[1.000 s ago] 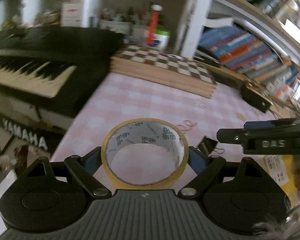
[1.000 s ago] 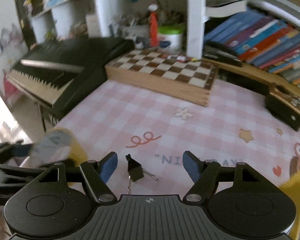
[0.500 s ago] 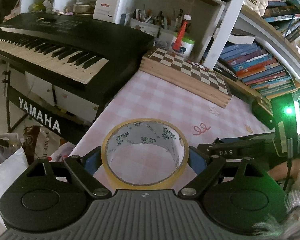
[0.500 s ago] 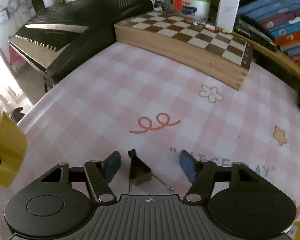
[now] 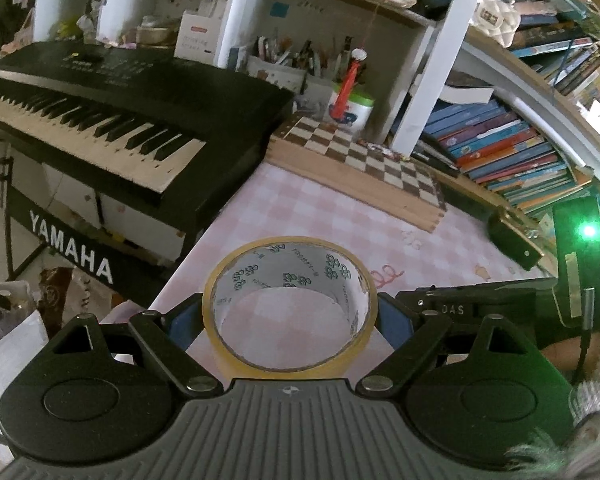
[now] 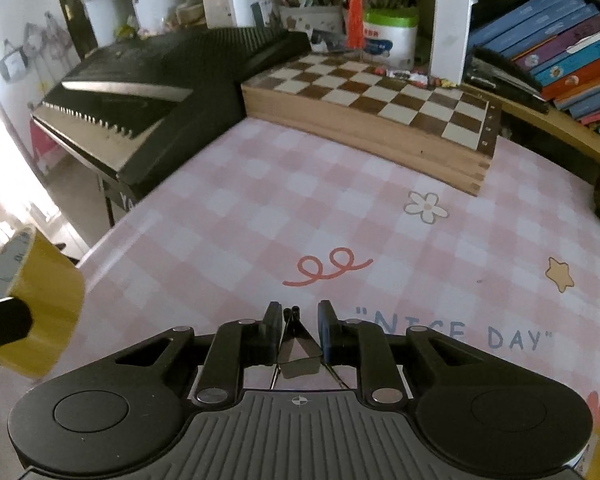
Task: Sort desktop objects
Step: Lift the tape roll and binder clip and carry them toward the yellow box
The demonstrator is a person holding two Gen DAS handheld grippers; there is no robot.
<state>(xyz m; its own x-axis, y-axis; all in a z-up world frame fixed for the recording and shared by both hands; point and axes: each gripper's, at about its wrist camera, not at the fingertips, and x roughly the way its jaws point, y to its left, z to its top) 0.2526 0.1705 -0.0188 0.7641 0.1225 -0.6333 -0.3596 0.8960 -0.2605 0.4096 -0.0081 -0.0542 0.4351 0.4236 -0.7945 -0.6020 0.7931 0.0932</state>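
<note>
Yellow tape roll (image 5: 290, 304) sits at the lower centre of the left wrist view, pinched across its outer wall by the left gripper (image 5: 290, 318), whose blue pads press on either side; the hollow core faces up and forward, which probably keeps the roll from rolling out of the grip while it is carried above the near edge of the pink checked tablecloth (image 5: 340, 220). In the right wrist view the same roll shows at the lower left edge, lifted clear of the cloth. At the lower centre of that view the right gripper (image 6: 299, 332) has its fingers drawn close together on a black binder clip (image 6: 298, 350), squeezing the clip's body from both sides while its wire handles trail back toward the camera; whether the clip is off the cloth I cannot tell. Both small items look gathered from the front of the desk, so the sorting seems to be at the carrying stage. The wooden chessboard box (image 6: 380, 112) and the black keyboard (image 5: 100, 108) lie across the upper half, well apart from both tools.
</note>
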